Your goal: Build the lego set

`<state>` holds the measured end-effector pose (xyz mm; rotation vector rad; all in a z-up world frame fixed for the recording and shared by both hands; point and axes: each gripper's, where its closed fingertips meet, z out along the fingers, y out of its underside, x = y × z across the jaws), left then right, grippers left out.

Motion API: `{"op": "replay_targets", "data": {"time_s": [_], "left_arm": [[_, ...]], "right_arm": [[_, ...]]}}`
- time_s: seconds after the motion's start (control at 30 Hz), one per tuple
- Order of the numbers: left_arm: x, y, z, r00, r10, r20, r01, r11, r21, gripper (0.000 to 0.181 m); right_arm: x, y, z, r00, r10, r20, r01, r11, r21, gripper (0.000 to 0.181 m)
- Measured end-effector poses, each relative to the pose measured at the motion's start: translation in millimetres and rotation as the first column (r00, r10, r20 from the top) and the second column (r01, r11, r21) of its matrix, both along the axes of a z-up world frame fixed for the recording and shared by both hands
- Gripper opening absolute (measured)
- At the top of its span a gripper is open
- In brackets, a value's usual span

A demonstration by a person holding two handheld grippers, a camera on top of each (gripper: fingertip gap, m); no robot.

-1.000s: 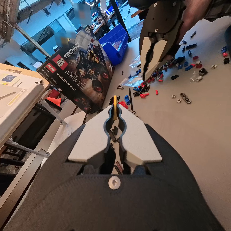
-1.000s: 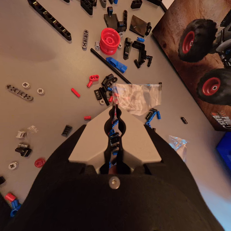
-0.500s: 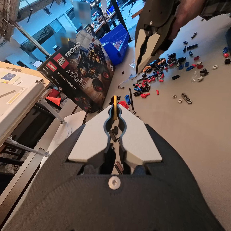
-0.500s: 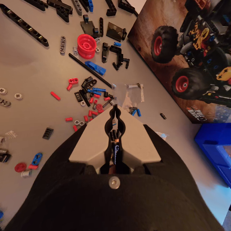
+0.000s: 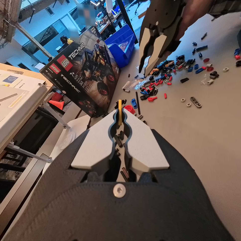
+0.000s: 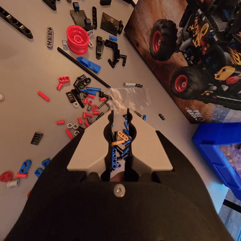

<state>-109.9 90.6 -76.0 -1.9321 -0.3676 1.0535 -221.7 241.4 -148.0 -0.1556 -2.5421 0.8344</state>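
Note:
My left gripper (image 5: 120, 110) is shut on a thin yellow piece (image 5: 120, 114), held upright above the table near its left edge. My right gripper (image 6: 120, 111) is open and empty, just above an empty clear plastic bag (image 6: 130, 99) lying flat on the grey table. It also shows in the left wrist view (image 5: 143, 72), hovering over the pile. Small red, blue and black pins (image 6: 88, 101) lie scattered left of the bag. Orange beams (image 6: 122, 135) and a blue beam (image 6: 114, 159) lie under the right fingers.
The set's box (image 6: 195, 52) stands on the right, and a blue bin (image 6: 219, 150) beyond it. A red wheel hub (image 6: 77, 39), a black axle (image 6: 83, 67), a blue piece (image 6: 88, 64) and black beams lie further off. An instruction booklet (image 5: 13, 91) stands at the left. About 20 cm separates my left fingertips from my right. My left tips are about 15 cm from the black axle (image 6: 83, 67), my right tips only 8 cm. It is also in sight in the left wrist view (image 5: 137, 102).
My right gripper held the clear bag and lifted it while small pieces spilled out. It has now opened and the bag lies on the table. My left gripper stayed still.

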Motion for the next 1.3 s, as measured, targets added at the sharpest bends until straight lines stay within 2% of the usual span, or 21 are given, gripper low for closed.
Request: {"op": "replay_targets", "data": {"time_s": [0.4, 0.7, 0.87, 1.0, 1.1, 1.3], "left_arm": [[-1.3, -2.6, 4.4, 1.0, 0.01, -0.015, -0.01, 1.0, 0.003, 0.002], [-3.0, -2.8, 2.9, 1.0, 0.014, -0.012, -0.014, 1.0, 0.001, 0.002], [-3.6, -1.5, 1.2, 1.0, 0.011, -0.008, -0.011, 1.0, -0.003, 0.002], [-4.2, -2.0, -0.5, 1.0, 0.013, -0.004, -0.013, 1.0, -0.009, 0.002], [-4.2, -4.1, 0.7, 1.0, 0.018, -0.006, -0.018, 1.0, -0.006, 0.002], [-2.4, 0.3, 0.8, 1.0, -0.001, -0.002, 0.001, 1.0, -0.003, 0.002]], "right_arm": [[-1.2, 48.0, 27.3, 0.995, -0.092, -0.034, 0.091, 0.996, -0.024, 0.019], [6.3, 77.2, 23.5, 0.994, -0.113, 0.002, 0.113, 0.994, 0.005, 0.015], [5.5, 63.1, 13.3, 0.996, -0.058, 0.064, 0.06, 0.998, -0.027, 0.01], [-0.2, 52.1, -0.7, 0.995, 0.007, 0.098, -0.012, 0.999, 0.047, 0.013], [8.6, 58.5, -7.7, 0.99, 0.038, 0.136, -0.055, 0.99, 0.128, 0.012], [36.1, 74.6, -17.1, 0.98, 0.066, 0.188, -0.095, 0.984, 0.153, 0.004]]}}
